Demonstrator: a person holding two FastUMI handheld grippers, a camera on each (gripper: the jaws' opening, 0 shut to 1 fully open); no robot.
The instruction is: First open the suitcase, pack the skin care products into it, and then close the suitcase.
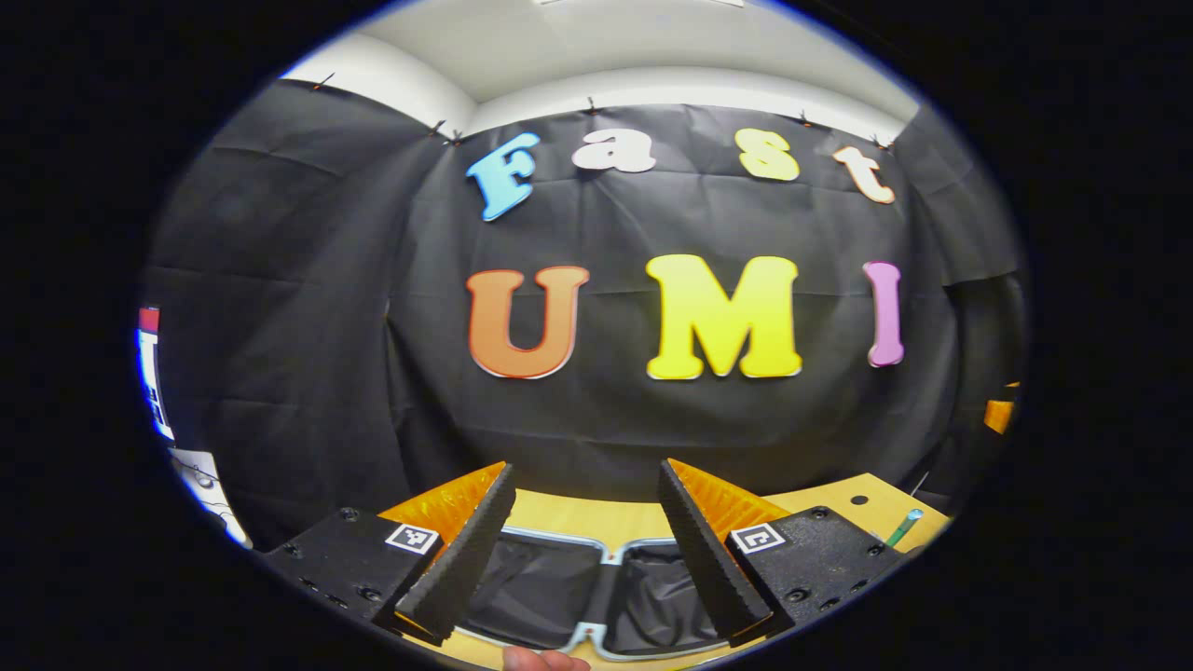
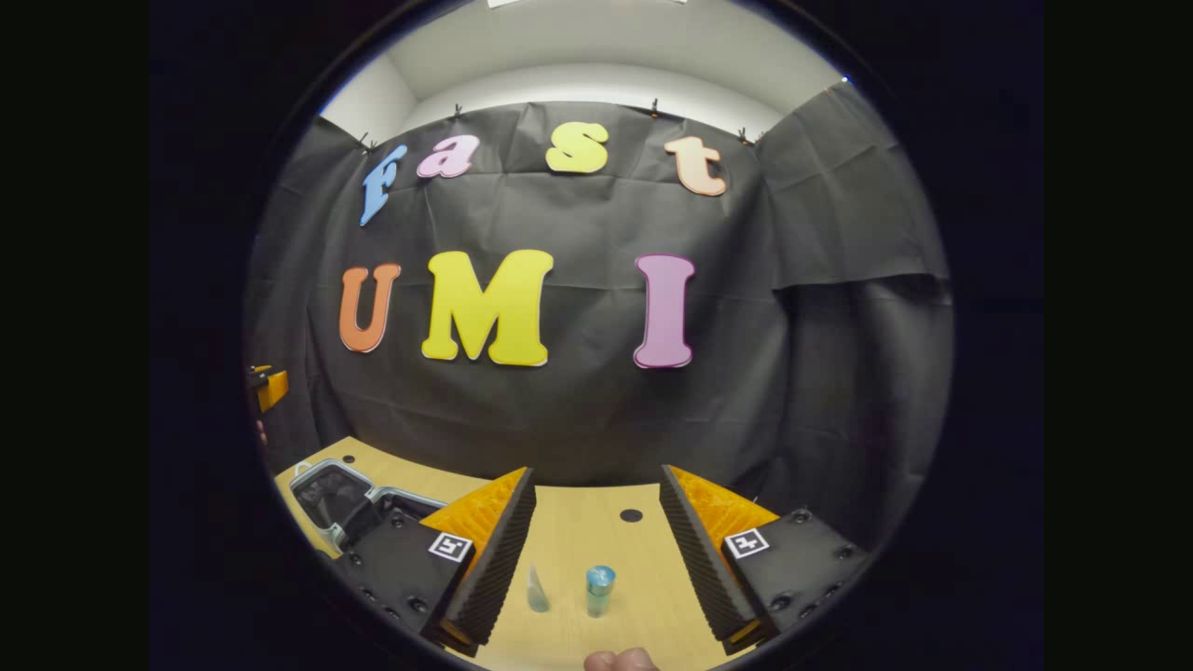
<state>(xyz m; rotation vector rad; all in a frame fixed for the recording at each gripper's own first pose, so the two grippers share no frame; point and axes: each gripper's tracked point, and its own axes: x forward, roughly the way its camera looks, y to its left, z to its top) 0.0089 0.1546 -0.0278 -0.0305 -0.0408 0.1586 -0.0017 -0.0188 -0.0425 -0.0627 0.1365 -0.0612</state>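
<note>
The suitcase (image 1: pixel 596 596) lies open on the wooden table (image 1: pixel 578 513), directly ahead of the left gripper (image 1: pixel 587 550) in the left gripper view; its two black-lined halves sit side by side, framed by a light grey rim and joined by a central hinge strip. Its long axis runs across that view, from left to right. In the right gripper view the suitcase (image 2: pixel 345 499) appears at the far left of the table (image 2: pixel 578 522), partly behind the near finger. That view also shows two skin care items standing upright on the table between the fingers of the right gripper (image 2: pixel 596 559): a small clear bottle (image 2: pixel 537 590) and, just beside it, a blue-capped bottle (image 2: pixel 599 590). Neither is touched by the fingers. The left gripper view instead shows a thin green item (image 1: pixel 902 527) at the right table edge, too small to identify. Both grippers have their fingers spread wide apart and hold nothing. A fingertip (image 1: pixel 545 660) shows at the bottom edge of the left gripper view. Black cloth hangs behind the table beneath a white ceiling (image 1: pixel 634 47).
</note>
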